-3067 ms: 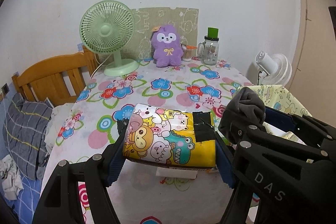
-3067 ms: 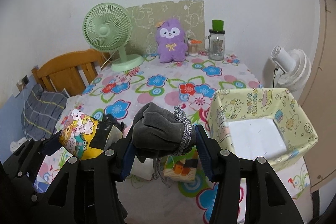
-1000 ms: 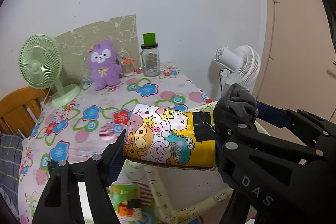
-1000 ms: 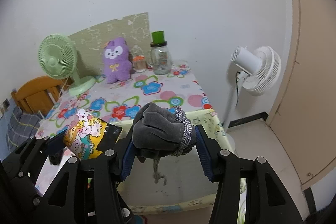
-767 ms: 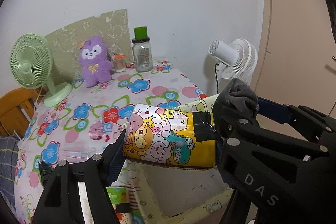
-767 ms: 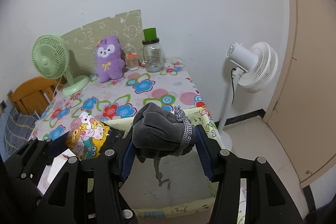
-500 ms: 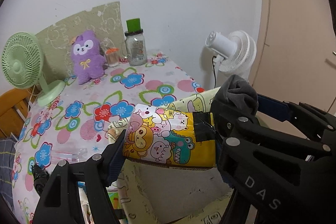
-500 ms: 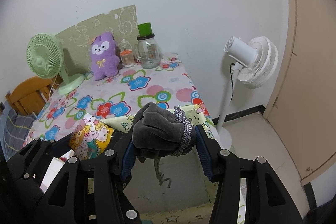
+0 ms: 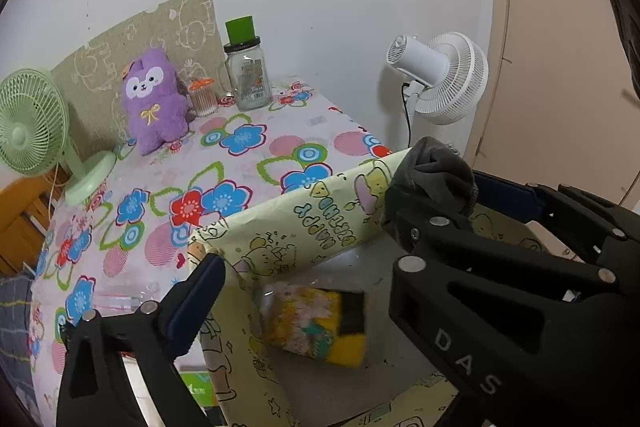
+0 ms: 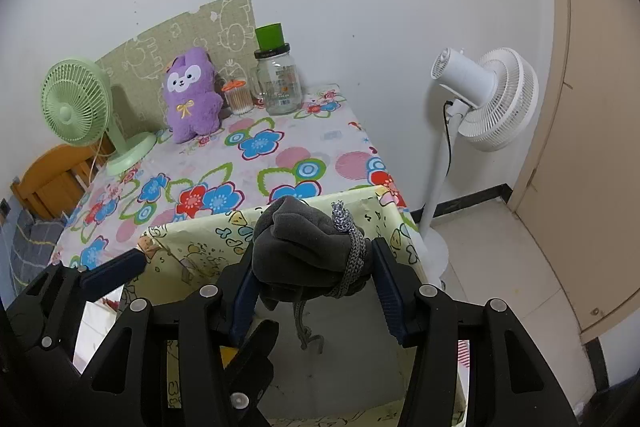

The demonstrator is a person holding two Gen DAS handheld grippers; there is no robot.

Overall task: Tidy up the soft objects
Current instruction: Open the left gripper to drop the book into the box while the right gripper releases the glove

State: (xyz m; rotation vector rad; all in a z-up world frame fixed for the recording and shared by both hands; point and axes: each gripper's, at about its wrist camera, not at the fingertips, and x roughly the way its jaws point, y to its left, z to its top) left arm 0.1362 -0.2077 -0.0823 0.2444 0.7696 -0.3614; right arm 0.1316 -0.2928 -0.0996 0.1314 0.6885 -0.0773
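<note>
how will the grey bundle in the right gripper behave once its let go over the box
The grey bundle bulges between the right gripper pads, so it's probably soft and springy. Its cord dangles loose and may snag. It should land quietly in the box, without rolling.

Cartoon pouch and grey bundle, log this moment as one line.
left claw: open, just released | cartoon pouch: in yellow box | right claw: shut on grey bundle

Left tool (image 9: 304,279) just opened wide, right tool (image 10: 312,279) clamped.
</note>
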